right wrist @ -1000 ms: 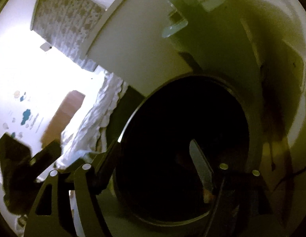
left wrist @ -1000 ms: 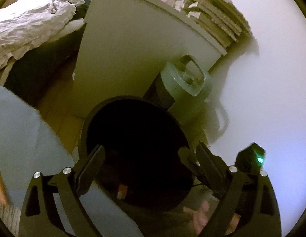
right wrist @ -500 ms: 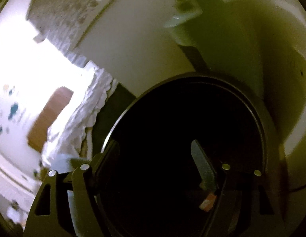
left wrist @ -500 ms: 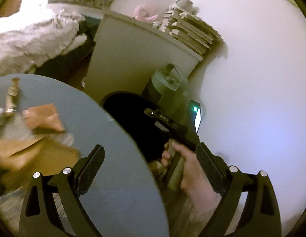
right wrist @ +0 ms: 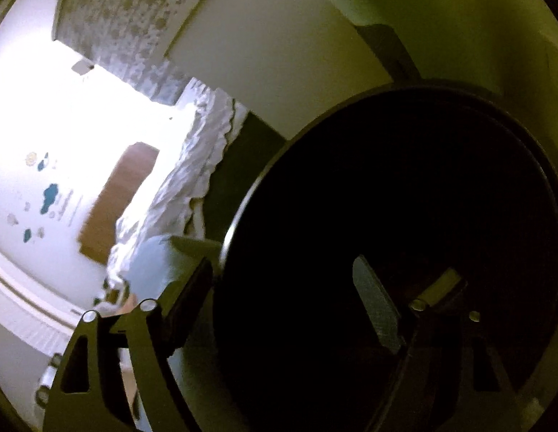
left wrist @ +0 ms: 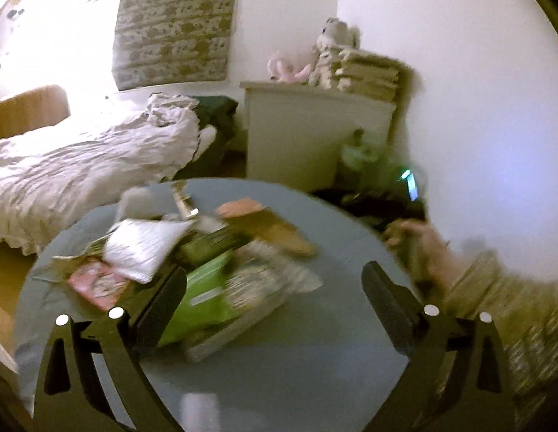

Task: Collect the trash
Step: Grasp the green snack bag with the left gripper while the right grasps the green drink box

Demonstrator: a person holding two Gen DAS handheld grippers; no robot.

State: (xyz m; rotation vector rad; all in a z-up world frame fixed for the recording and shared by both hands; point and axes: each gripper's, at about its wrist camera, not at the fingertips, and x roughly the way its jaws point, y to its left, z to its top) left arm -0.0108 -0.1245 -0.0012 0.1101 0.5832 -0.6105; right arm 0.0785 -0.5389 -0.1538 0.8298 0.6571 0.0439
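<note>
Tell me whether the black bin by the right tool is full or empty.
Cannot tell. The black bin has an open top, but its inside is dark; only a pale scrap shows deep inside.

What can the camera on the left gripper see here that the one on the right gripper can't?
Only the left wrist view shows the round grey table with its trash pile, the person's hand and the open, empty left gripper. Only the right wrist view looks into the dark trash bin, with the right gripper over it, its jaws opening and nothing between them. Both show the bed and the white cabinet.
</note>
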